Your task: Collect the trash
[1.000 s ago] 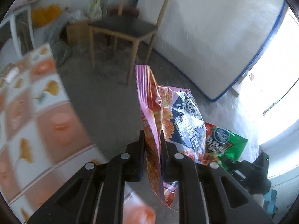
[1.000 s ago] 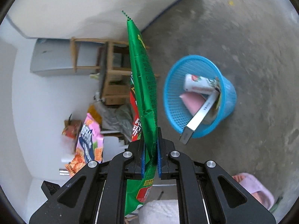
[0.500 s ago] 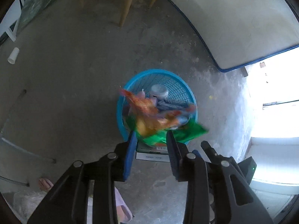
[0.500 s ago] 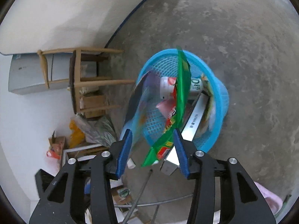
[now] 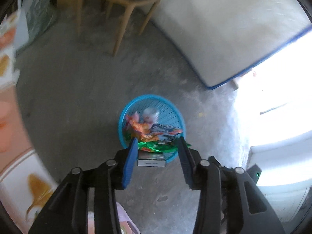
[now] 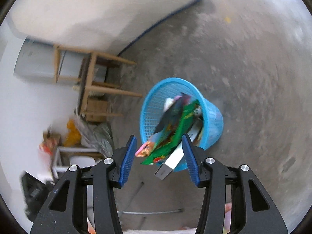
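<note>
Dropping step, catalogued by view.

Left wrist: left gripper (image 5: pixel 156 148) poised above the blue basket (image 5: pixel 180 117) on the concrete floor (image 5: pixel 78 89); jaws opening, nothing between the pads. An orange snack bag (image 5: pixel 142 127) and a green snack bag (image 5: pixel 156 146) lie across the basket's near rim, on top of a grey box (image 5: pixel 151 160) that juts over the near rim. Wooden chair (image 5: pixel 120 19) and mattress (image 5: pixel 224 29) stand well beyond.

Right wrist: right gripper (image 6: pixel 159 149) likewise above the basket (image 6: pixel 212 124); jaws opening, empty. Both bags (image 6: pixel 175 128) overhang the near rim, half in.

Judgement: release is done; the next move calls for lifting both hands clear and seeking further litter, perhaps nudging the overhanging bags inward.
</note>
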`<action>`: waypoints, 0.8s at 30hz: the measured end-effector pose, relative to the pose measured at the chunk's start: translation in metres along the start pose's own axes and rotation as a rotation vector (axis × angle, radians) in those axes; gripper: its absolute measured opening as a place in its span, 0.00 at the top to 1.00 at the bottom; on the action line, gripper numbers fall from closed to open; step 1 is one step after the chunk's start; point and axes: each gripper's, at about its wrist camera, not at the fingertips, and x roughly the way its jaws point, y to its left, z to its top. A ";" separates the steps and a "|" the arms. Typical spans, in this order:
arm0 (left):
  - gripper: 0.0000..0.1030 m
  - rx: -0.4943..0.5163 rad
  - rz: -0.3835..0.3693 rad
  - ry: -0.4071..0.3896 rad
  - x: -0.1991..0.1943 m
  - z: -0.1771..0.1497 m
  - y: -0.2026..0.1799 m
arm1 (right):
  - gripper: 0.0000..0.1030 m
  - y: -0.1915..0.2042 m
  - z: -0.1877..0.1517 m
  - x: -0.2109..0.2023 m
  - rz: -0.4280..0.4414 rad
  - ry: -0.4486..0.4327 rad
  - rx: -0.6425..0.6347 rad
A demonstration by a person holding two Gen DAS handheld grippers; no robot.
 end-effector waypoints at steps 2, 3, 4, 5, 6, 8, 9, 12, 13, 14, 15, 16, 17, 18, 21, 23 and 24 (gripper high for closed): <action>0.49 0.045 -0.035 -0.062 -0.031 -0.013 -0.005 | 0.48 0.023 -0.005 -0.010 -0.006 -0.018 -0.111; 0.45 0.066 -0.049 -0.092 -0.048 -0.022 -0.006 | 0.45 0.041 -0.010 -0.019 -0.013 -0.036 -0.197; 0.41 0.078 -0.053 -0.112 -0.061 -0.029 -0.006 | 0.43 0.055 -0.015 -0.027 -0.015 -0.051 -0.265; 0.38 0.097 -0.060 -0.144 -0.081 -0.041 -0.004 | 0.41 0.070 -0.021 -0.035 -0.015 -0.068 -0.337; 0.34 0.105 -0.051 -0.173 -0.095 -0.050 -0.002 | 0.37 0.091 -0.030 -0.047 -0.019 -0.095 -0.440; 0.28 0.121 -0.009 -0.251 -0.130 -0.070 0.004 | 0.31 0.113 -0.044 -0.062 -0.022 -0.134 -0.558; 0.22 0.126 0.025 -0.300 -0.146 -0.080 0.007 | 0.26 0.131 -0.057 -0.074 -0.024 -0.166 -0.651; 0.05 0.110 0.188 -0.487 -0.200 -0.118 0.014 | 0.12 0.162 -0.088 -0.098 -0.019 -0.242 -0.827; 0.05 0.100 0.222 -0.526 -0.212 -0.129 0.016 | 0.08 0.172 -0.099 -0.107 -0.013 -0.269 -0.883; 0.05 0.091 0.263 -0.576 -0.227 -0.145 0.018 | 0.08 0.183 -0.115 -0.118 -0.001 -0.300 -0.950; 0.05 0.086 0.303 -0.613 -0.240 -0.160 0.020 | 0.08 0.190 -0.126 -0.125 0.002 -0.320 -0.998; 0.05 0.076 0.347 -0.637 -0.251 -0.174 0.022 | 0.08 0.196 -0.134 -0.131 0.005 -0.332 -1.031; 0.05 0.068 0.371 -0.648 -0.257 -0.181 0.024 | 0.08 0.201 -0.145 -0.136 0.009 -0.344 -1.071; 0.05 0.054 0.405 -0.659 -0.264 -0.195 0.027 | 0.08 0.207 -0.161 -0.142 0.019 -0.351 -1.120; 0.05 -0.001 0.464 -0.636 -0.263 -0.230 0.036 | 0.08 0.212 -0.195 -0.149 0.051 -0.304 -1.191; 0.05 -0.030 0.504 -0.616 -0.255 -0.250 0.041 | 0.08 0.213 -0.217 -0.145 0.031 -0.264 -1.228; 0.05 -0.043 0.539 -0.603 -0.250 -0.257 0.043 | 0.08 0.211 -0.224 -0.142 0.014 -0.247 -1.244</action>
